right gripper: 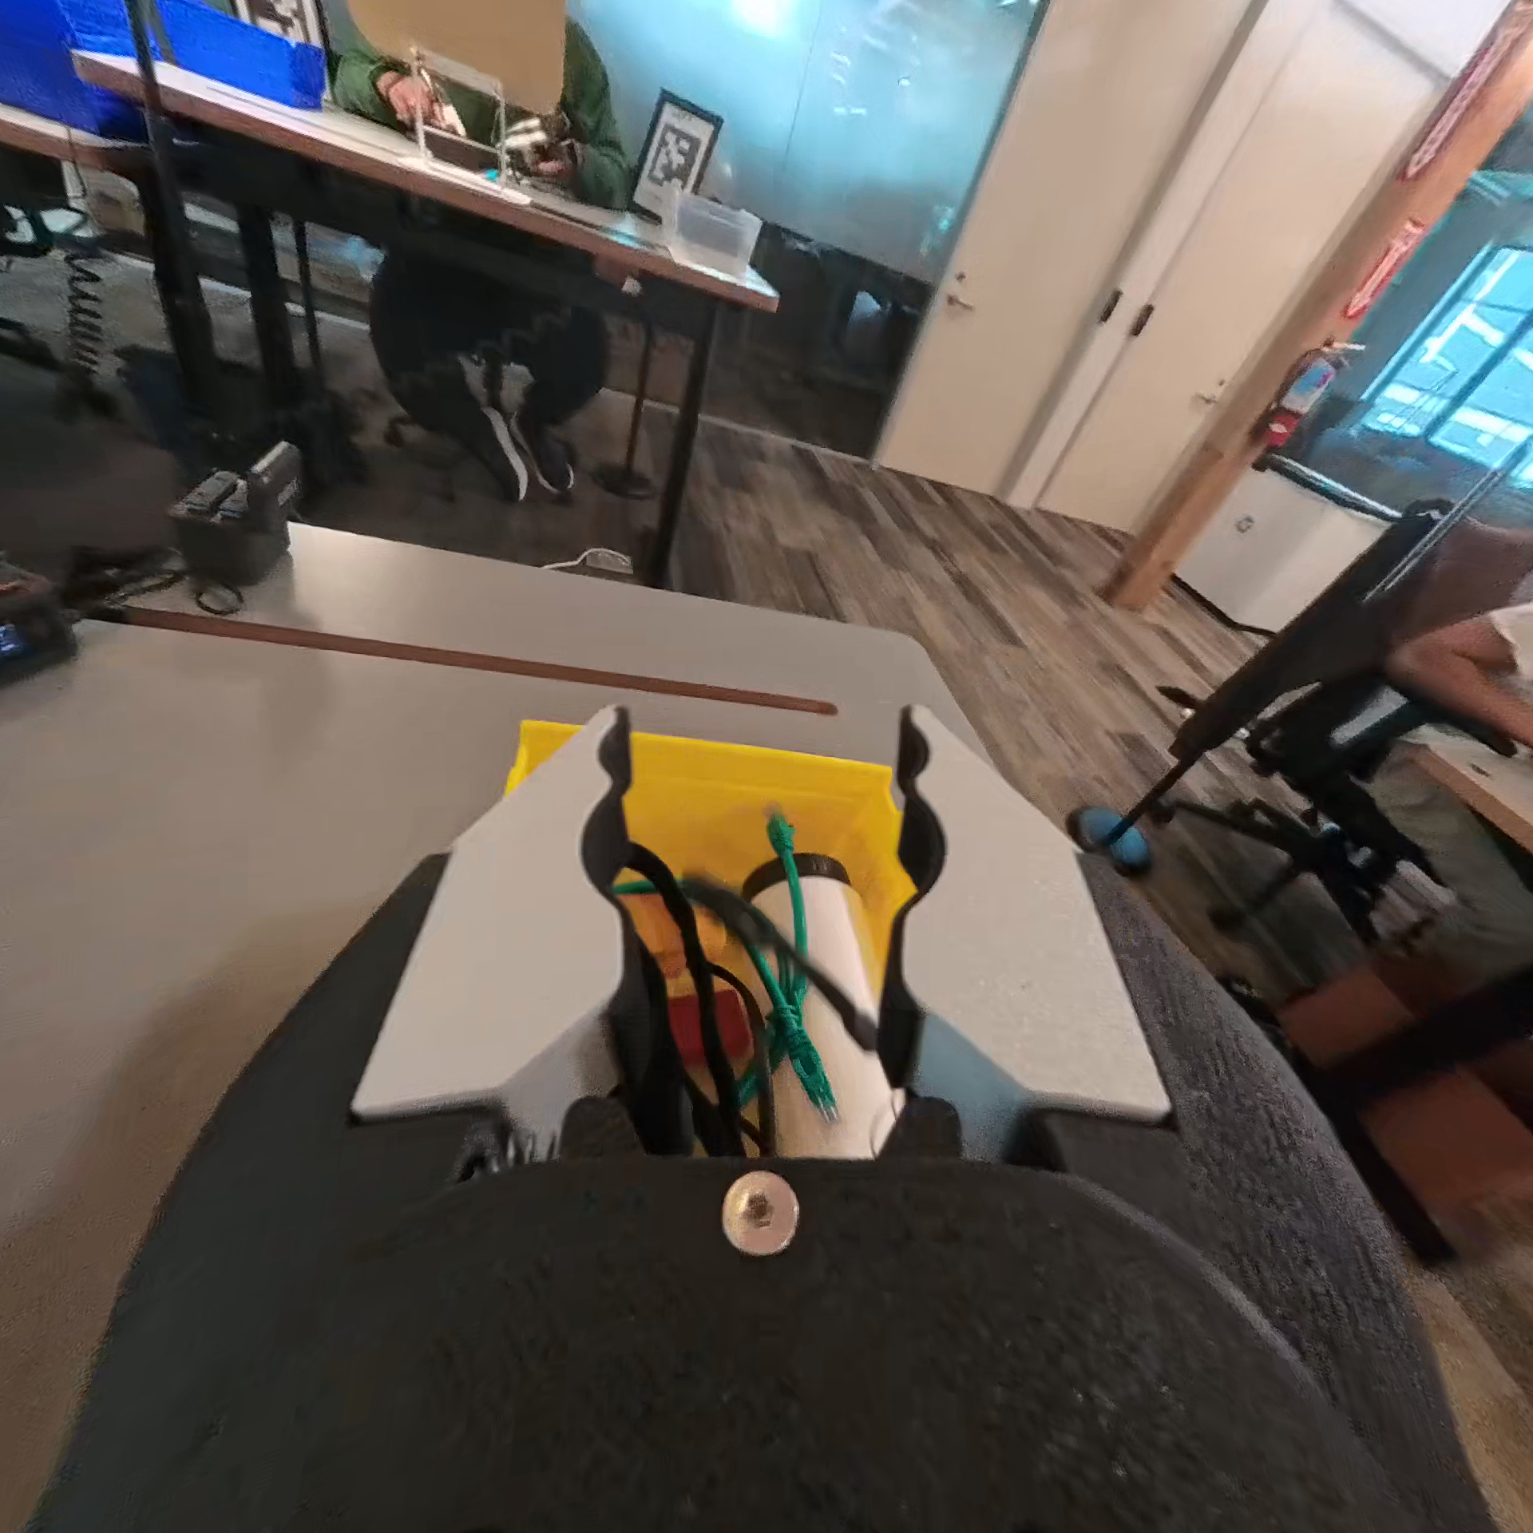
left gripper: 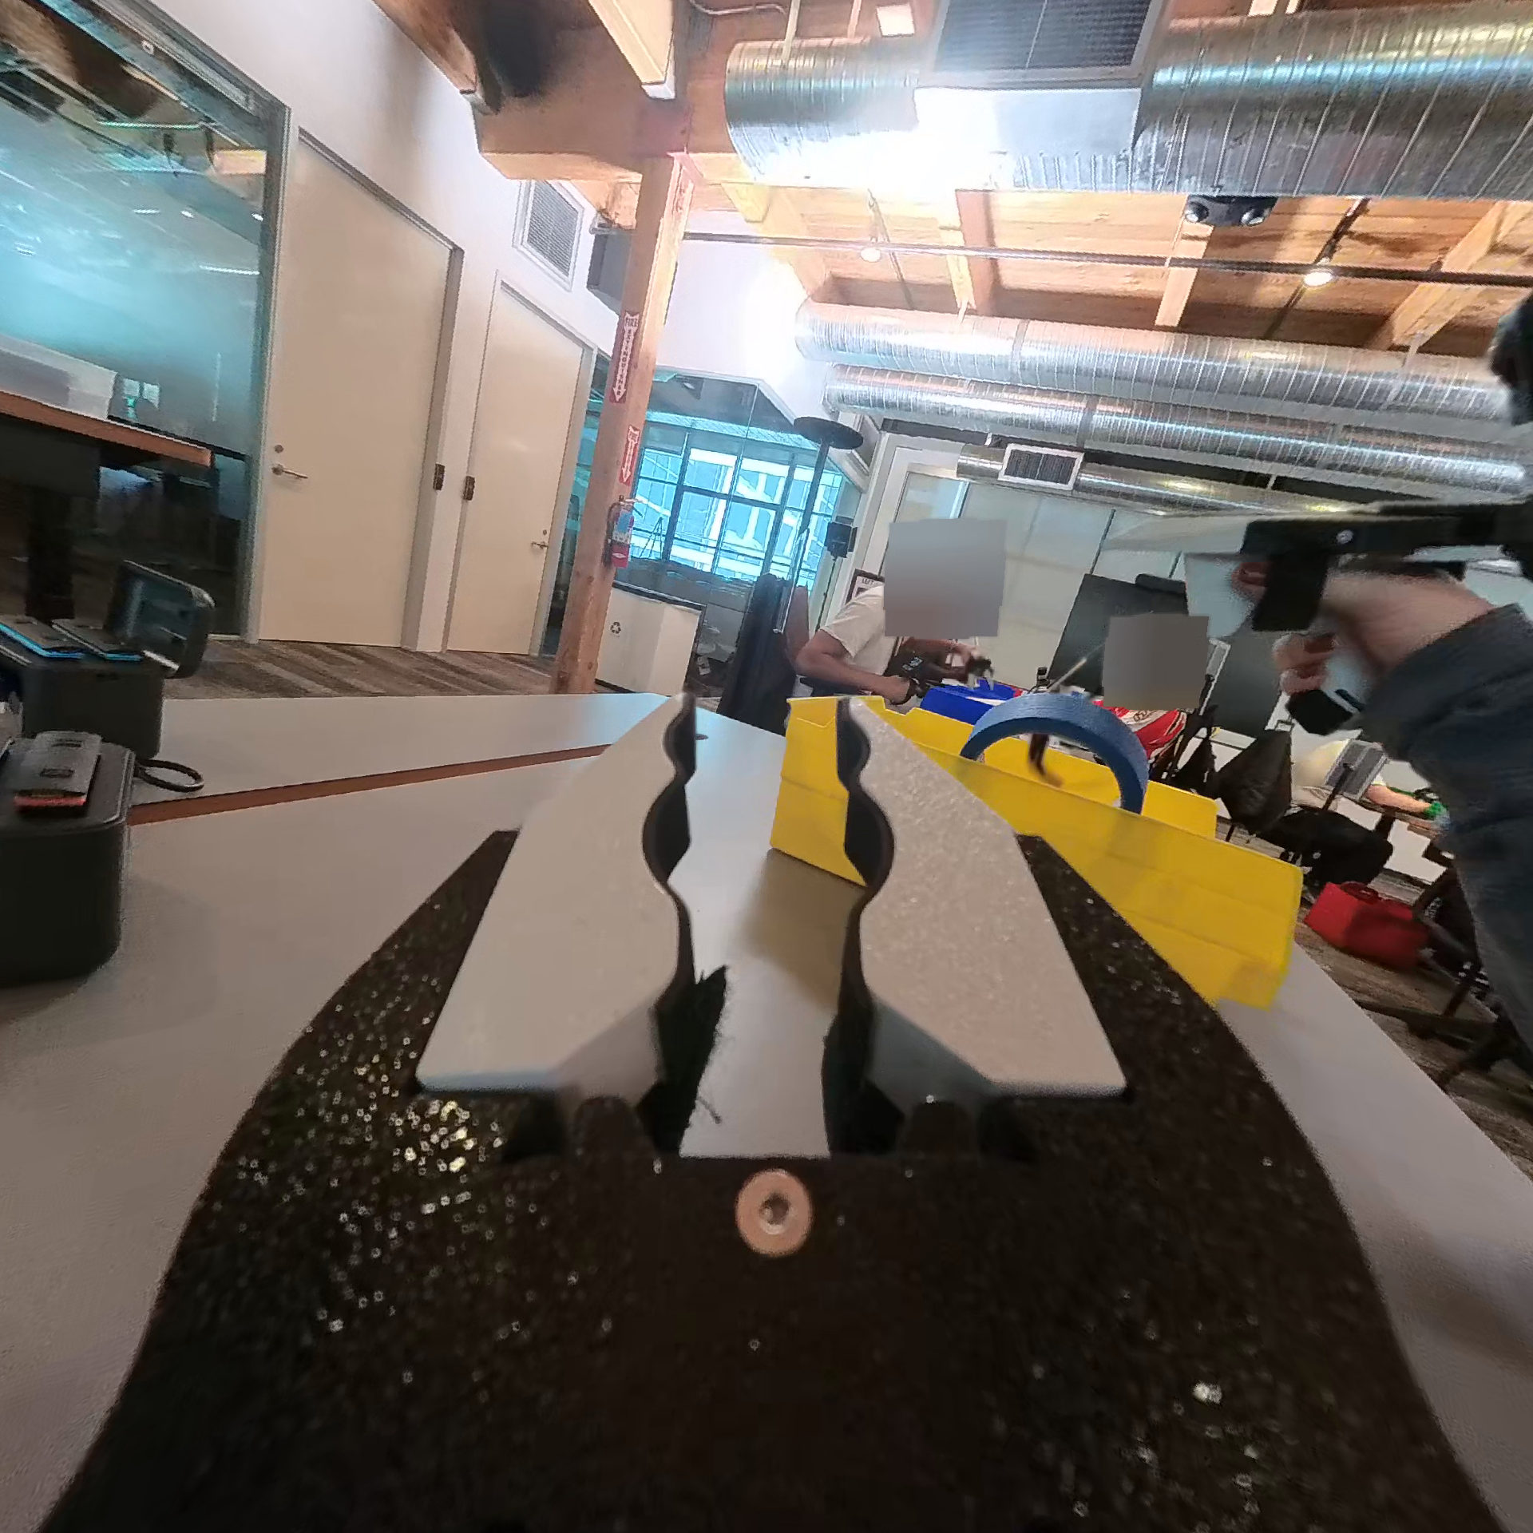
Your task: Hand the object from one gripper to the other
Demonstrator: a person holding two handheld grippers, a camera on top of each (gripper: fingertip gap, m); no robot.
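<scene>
Claws first, since they were closest to the cameras: the left claw (left gripper: 767, 838) sat low over the grey desk (left gripper: 249, 954) with its two grey fingers (left gripper: 581, 896) spread apart and only bare desk showing between them, so it was holding nothing. The right claw (right gripper: 759, 896) was gaping too, tilted down over a yellow bin (right gripper: 747, 788), not clamped on anything.

Looking down between the right fingers (right gripper: 506, 954), the bin was a jumble: a white tube with a black cap (right gripper: 829, 937) lying lengthwise, a green cable (right gripper: 788, 995) draped over it, some black cable (right gripper: 664, 912) looping along the left side, and something red (right gripper: 709, 1024) underneath that was too blurred to identify. Which of those was the object for the handoff, I honestly couldn't tell.

From the left wrist view the same yellow bin (left gripper: 1120, 863) sat just past the right fingertip, with a roll of blue tape (left gripper: 1070, 726) poking up above its rim. Off at the right edge the other gripper's dark body showed, held in a hand (left gripper: 1360, 630) above the bin.

Farther back on the desk's left were some black cases (left gripper: 58, 871), and beyond that people sitting at other desks.
</scene>
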